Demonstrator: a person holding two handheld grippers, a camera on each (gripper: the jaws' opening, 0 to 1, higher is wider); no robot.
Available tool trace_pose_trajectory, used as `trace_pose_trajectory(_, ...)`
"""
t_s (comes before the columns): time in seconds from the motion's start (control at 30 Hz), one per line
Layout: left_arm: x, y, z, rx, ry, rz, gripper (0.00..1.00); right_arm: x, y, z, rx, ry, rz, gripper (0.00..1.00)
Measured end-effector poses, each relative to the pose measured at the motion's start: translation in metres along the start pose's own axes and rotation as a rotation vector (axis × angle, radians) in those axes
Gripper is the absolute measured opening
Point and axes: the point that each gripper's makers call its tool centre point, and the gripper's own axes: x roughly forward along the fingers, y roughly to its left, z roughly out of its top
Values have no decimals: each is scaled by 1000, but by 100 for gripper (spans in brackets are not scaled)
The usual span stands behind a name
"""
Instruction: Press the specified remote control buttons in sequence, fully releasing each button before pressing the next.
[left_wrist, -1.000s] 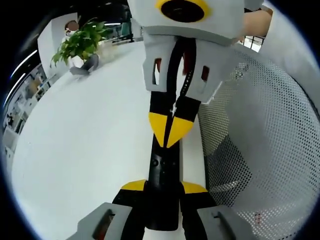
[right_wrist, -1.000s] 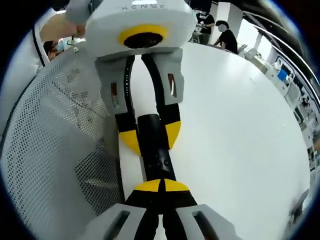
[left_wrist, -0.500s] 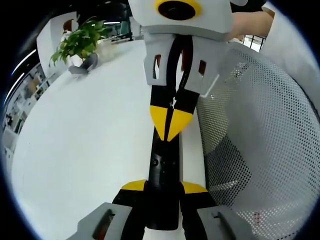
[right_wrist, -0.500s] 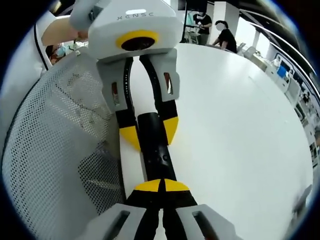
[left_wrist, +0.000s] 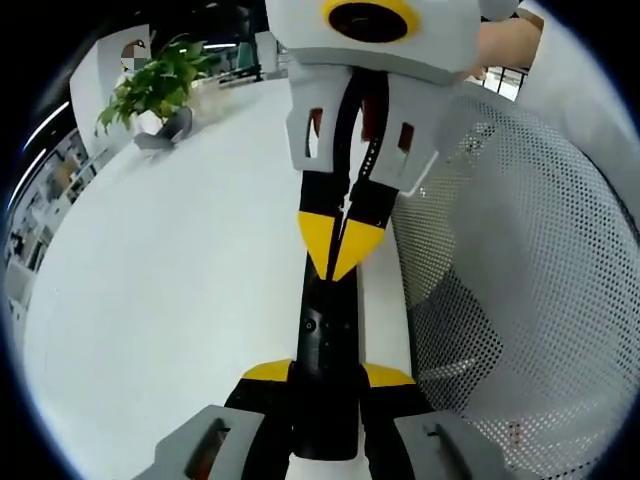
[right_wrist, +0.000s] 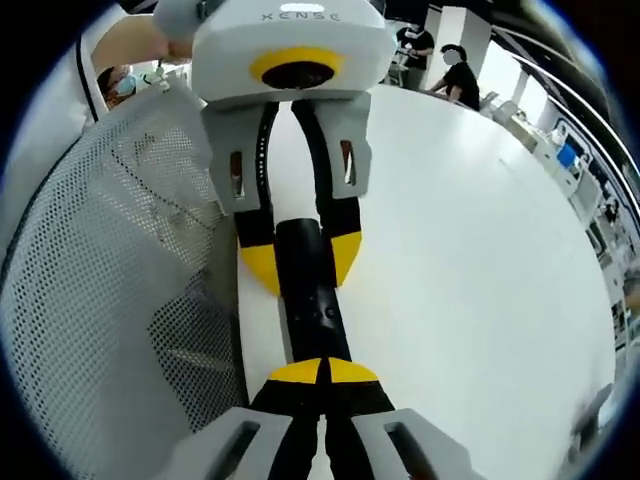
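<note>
**Remote held at one end, pressed at the other**

We see a slim black remote control (left_wrist: 325, 345) lying lengthwise over a white table (left_wrist: 180, 280), held off its edge beside a white perforated mesh panel (left_wrist: 520, 280).

In the left gripper view, our left gripper (left_wrist: 325, 375) rises from the bottom with its yellow-tipped jaws clamped on either side of the remote's near end. From the top of that view the right gripper (left_wrist: 338, 262) reaches in, its two yellow tips brought together to a point that rests on the upper face of the remote.

In the right gripper view the arrangement is mirrored. The right gripper (right_wrist: 322, 372) has its jaws closed tip to tip with nothing between them, and the joined tips sit on the remote control (right_wrist: 308, 290), just by a small round button. The left gripper (right_wrist: 300, 262) comes from the top, its yellow tips on both sides of the remote's far end.

A potted green plant (left_wrist: 155, 85) stands far across the table. Two people (right_wrist: 440, 60) stand beyond the table's far side.
</note>
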Motion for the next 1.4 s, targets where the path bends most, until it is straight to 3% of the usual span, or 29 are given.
trace_pose_trajectory(0.23,0,0,0,-1,-2,4,24,-2,-2,3,226,-143,13,0)
trace_pose_trajectory(0.4,-1,-1,-1,7,1,5,24,-1,0,4,203,-155,0,0)
trace_pose_trajectory(0.53,-1,-1,-1,2,-14,8,24,0,-2,7,235,-164,29,0)
trace_pose_trajectory(0.67,-2,0,0,0,-16,8,24,5,2,12,188,-148,40,0)
trace_pose_trajectory(0.8,-1,0,0,3,-5,1,24,6,1,11,83,-43,20,0)
trace_pose_trajectory(0.9,-1,0,0,1,-3,3,24,8,0,11,126,21,-6,0)
trace_pose_trajectory(1.0,-1,1,0,2,-1,6,24,9,-1,12,120,40,-22,0)
trace_pose_trajectory(1.07,-1,1,0,3,-4,5,24,8,-2,10,164,19,-24,0)
trace_pose_trajectory(1.2,-1,1,0,-2,-13,5,24,6,-3,12,282,-112,-4,0)
trace_pose_trajectory(1.27,-1,1,0,-3,-14,6,24,4,-4,12,396,-174,9,0)
trace_pose_trajectory(1.3,0,1,0,-2,-13,6,24,3,-5,13,530,-205,26,0)
trace_pose_trajectory(1.37,0,1,0,1,-5,5,24,4,-1,18,608,-250,89,0)
trace_pose_trajectory(1.4,0,1,0,3,-1,4,24,4,1,20,603,-261,98,0)
